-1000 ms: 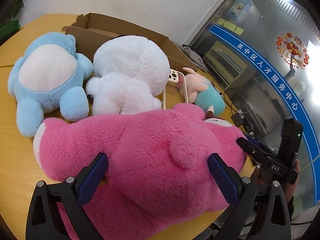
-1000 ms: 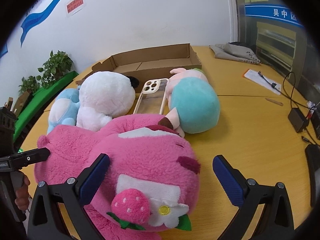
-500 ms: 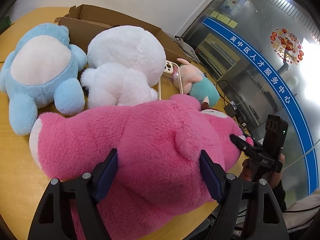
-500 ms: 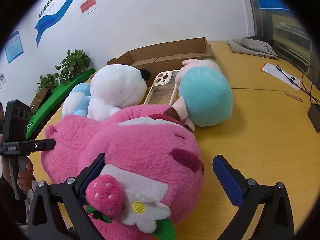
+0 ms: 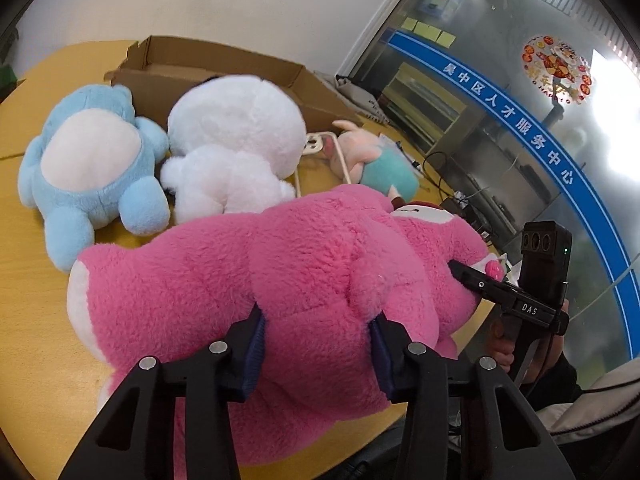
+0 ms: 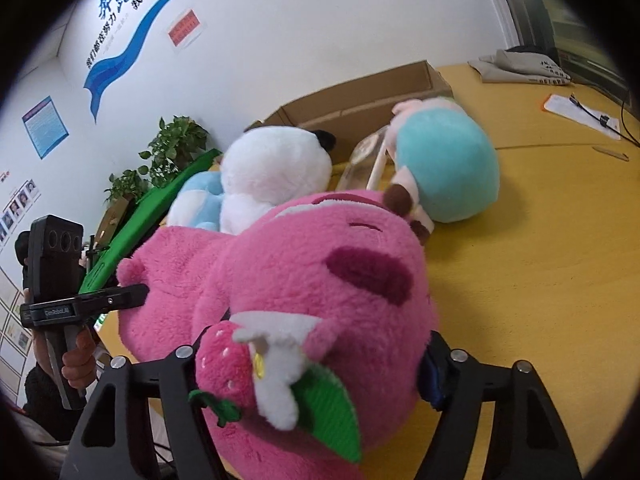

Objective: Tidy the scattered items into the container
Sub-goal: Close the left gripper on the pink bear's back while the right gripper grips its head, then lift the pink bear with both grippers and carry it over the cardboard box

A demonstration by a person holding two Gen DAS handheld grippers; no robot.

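A big pink plush bear (image 5: pixel 280 280) lies on the yellow table (image 5: pixel 24 280). My left gripper (image 5: pixel 318 344) is shut on its back and rump. My right gripper (image 6: pixel 316 364) is shut on its head (image 6: pixel 320 280), by the strawberry and flower trim. Behind it lie a blue plush (image 5: pixel 88 164), a white plush (image 5: pixel 236 144), a teal and pink plush (image 5: pixel 380 168) and a clear phone case (image 5: pixel 320 148). The open cardboard box (image 5: pixel 208 68) stands at the back. The bear's head looks raised and tilted in the right wrist view.
A folded grey cloth (image 6: pixel 520 68), a paper with a cable (image 6: pixel 580 114) and a small stick lie on the right of the table. Green plants (image 6: pixel 168 152) stand by the wall at the left. The table's front edge is close under the bear.
Both grippers moved in and closed on the pink bear; their jaws were wide apart a second ago. The bear's head has lifted and tipped toward the right camera.
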